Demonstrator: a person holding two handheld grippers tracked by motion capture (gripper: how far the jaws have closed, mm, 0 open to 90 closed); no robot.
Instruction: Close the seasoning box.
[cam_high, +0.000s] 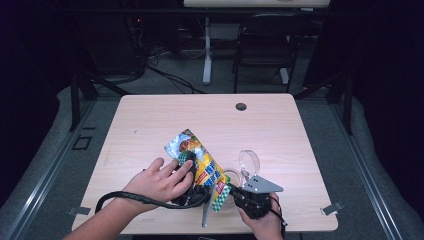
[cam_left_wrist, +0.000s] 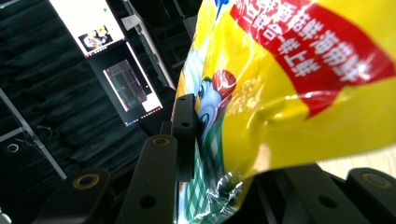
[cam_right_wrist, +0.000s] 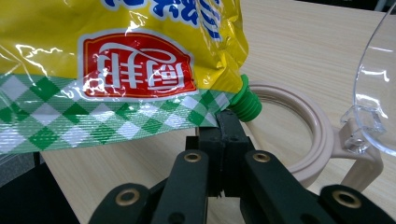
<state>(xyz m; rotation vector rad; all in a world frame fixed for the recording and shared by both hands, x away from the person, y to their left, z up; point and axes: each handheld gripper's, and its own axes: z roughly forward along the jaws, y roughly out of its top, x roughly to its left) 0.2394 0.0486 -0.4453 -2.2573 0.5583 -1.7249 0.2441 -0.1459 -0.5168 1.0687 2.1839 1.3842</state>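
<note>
Wooden table (cam_high: 150, 120): left gripper (cam_high: 190, 165) clamps the yellow snack bag (cam_high: 200, 165) steady; right gripper (cam_right_wrist: 224, 140), jaws together, apparently pinches its checkered corner beside a lidded container (cam_right_wrist: 299, 140).

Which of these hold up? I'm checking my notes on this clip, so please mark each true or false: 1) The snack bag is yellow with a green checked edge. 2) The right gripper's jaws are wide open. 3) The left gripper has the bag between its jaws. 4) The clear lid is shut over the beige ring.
1) True: the snack bag is yellow with a green and white checked edge.
2) False: the right gripper has its jaws shut on the bag's checked edge.
3) True: the left gripper clamps the bag.
4) False: the clear lid stands swung up from the beige ring.
</note>
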